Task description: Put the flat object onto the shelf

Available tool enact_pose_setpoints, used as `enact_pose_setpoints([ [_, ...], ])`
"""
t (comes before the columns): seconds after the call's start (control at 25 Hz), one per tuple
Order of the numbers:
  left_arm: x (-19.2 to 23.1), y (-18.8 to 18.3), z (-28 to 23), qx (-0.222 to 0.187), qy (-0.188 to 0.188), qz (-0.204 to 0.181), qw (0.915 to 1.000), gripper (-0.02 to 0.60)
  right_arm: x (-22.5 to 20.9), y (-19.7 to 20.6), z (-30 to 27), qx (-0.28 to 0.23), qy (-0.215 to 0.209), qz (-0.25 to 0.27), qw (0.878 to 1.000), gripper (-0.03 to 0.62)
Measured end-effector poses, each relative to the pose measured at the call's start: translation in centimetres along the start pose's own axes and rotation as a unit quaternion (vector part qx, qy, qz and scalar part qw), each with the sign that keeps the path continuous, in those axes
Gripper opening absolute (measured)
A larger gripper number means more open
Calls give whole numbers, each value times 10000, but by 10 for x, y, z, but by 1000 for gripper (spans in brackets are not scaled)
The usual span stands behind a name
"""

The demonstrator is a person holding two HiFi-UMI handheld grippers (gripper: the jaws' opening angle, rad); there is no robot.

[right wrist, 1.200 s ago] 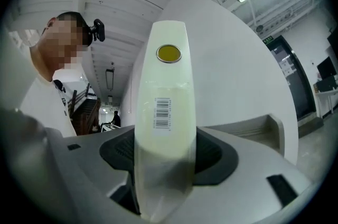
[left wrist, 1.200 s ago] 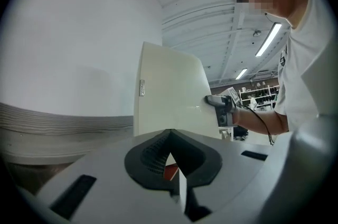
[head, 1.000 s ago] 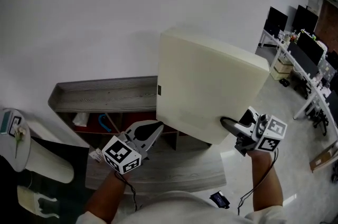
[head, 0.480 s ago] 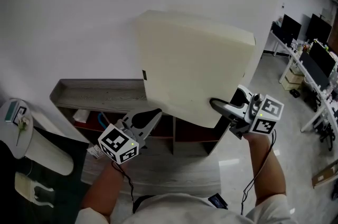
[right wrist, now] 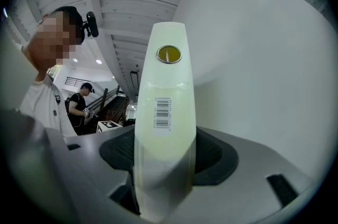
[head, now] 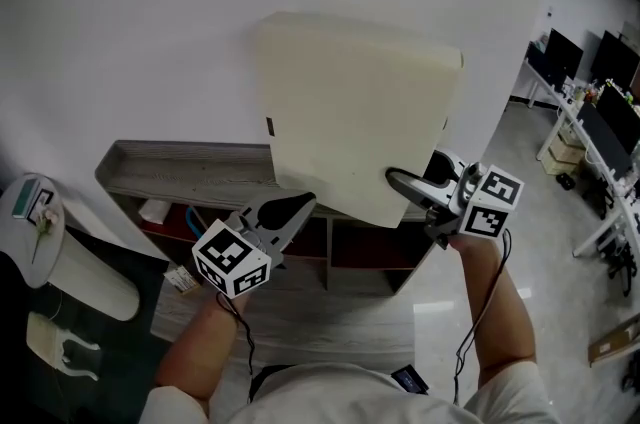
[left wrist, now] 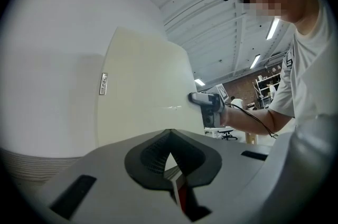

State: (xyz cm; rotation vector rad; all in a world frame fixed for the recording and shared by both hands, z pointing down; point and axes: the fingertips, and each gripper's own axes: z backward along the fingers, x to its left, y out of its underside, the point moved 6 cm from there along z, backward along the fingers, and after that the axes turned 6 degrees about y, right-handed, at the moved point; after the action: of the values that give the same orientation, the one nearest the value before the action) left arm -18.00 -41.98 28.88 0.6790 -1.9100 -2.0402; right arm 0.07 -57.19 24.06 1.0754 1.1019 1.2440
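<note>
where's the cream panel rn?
Centre of head view: the cream panel is held above the grey shelf, its lower right edge clamped in the right gripper.

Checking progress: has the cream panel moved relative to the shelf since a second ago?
Yes. The cream panel has shifted left and slightly up against the grey shelf.

Cream flat object (head: pixel 355 112), grey woodgrain shelf (head: pixel 190 177).

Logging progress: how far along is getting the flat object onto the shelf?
Done: the flat object is lifted, clamped edge-on in the right gripper. In hand: it hangs above the shelf, with the left gripper shut beside its lower edge. Left: set it down and release.
</note>
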Motion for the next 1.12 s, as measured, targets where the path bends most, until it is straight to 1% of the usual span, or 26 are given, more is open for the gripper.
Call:
enact_pose_setpoints([
  [0.2, -1, -1, -11, 22, 23, -57, 10000, 15, -11, 8, -3, 53, -15, -23, 10000, 284],
  [0.36, 2, 4, -19, 134, 57, -106, 9998, 15, -19, 12, -8, 107, -58, -27, 9999, 284],
  [0.56, 6, 12, -20, 139, 60, -27, 9999, 15, -27, 22, -11, 133, -32, -148, 9998, 285],
  [0.84, 9, 20, -23, 172, 36, 51, 9998, 14, -31, 23, -13, 72, -105, -159, 9998, 290],
  [1.12, 13, 27, -26, 203, 56, 144, 9997, 15, -31, 24, -15, 15, -131, -111, 9999, 309],
])
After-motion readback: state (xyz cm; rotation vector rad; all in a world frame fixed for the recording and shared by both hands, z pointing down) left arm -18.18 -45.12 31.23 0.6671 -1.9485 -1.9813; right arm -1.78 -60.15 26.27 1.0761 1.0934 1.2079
